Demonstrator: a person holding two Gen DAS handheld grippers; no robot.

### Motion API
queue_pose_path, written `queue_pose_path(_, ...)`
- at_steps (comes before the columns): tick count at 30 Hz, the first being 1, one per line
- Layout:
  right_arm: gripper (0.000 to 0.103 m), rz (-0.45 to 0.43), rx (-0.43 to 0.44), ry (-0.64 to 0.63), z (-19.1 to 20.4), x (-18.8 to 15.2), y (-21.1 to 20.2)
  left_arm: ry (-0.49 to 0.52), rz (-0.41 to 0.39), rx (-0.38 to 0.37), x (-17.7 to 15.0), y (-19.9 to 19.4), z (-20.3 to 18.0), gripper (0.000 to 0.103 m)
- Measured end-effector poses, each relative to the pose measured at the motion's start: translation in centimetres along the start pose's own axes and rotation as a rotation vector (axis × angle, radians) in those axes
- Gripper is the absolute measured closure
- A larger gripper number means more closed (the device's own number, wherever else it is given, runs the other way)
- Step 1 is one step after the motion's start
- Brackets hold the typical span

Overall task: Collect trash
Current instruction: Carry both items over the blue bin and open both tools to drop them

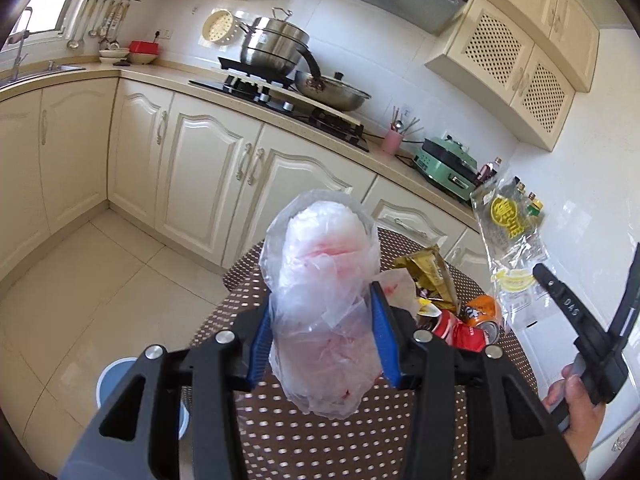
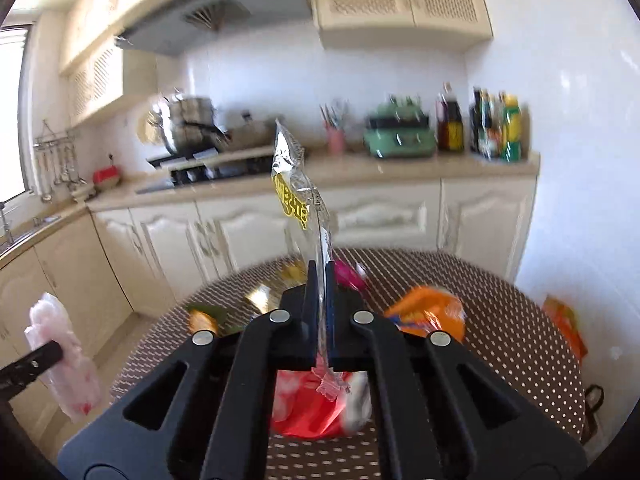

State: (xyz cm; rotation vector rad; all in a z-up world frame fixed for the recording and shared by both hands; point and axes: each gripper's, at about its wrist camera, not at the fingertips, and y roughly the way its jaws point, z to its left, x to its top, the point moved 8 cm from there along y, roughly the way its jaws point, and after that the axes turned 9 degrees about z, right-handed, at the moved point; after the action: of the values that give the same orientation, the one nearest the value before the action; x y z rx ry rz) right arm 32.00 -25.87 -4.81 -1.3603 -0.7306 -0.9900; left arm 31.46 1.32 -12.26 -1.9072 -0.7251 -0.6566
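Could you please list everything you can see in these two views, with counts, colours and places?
plastic bag: one, clear with pink stains, in left hand-held gripper
wrapper: one, clear with yellow print, in right hand-held gripper
table: one, brown with white dots, below the grippers
cans: two, red and orange, on table
gold packet: one, on table
orange bag: one, on table
pots: stacked, steel, on stove
green cooker: one, on counter
pink cup: one, on counter
bottles: several, dark, counter corner
hand: one, holding right gripper

steel pots [image 1: 276,46] on stove | green appliance [image 1: 446,168] | pink utensil cup [image 1: 392,140]
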Motion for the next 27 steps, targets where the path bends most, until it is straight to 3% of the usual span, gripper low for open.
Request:
queue_pose_path(7,0.1,0.081,0.302,-0.101,13.3,-3.1,-0.6,-0.062,-0.017,0.083,-1.0,-3.2,7.2,0.059)
queue_pose_path(10,0.1,0.155,0.419,-0.164,20.2,-6.5,0.2,-0.124,-0.013,0.125,-2.2,-4.4,11.9,0.059)
queue_pose_path(14,0.1,0.258,0.507,-0.249,27.6,-12.0,2.0,-0.222,-0.003,0.189,-4.3,-5.4,19.2,0.059)
queue_pose_path(19,0.1,0.432,0.528,-0.339,33.6,-20.7,7.8,-0.341,0.079,0.276,-8.0,-3.1,27.4,0.059)
queue_pose_path(23,0.1,0.583,0.515,-0.374,35.8,-27.7,12.3,-0.416,0.202,0.337,-12.2,1.6,33.4,0.059)
queue_pose_path(27,0.099,0.753,0.477,-0.394,36.7,-35.1,18.0,-0.464,0.332,0.348,-15.5,6.8,37.2,0.059)
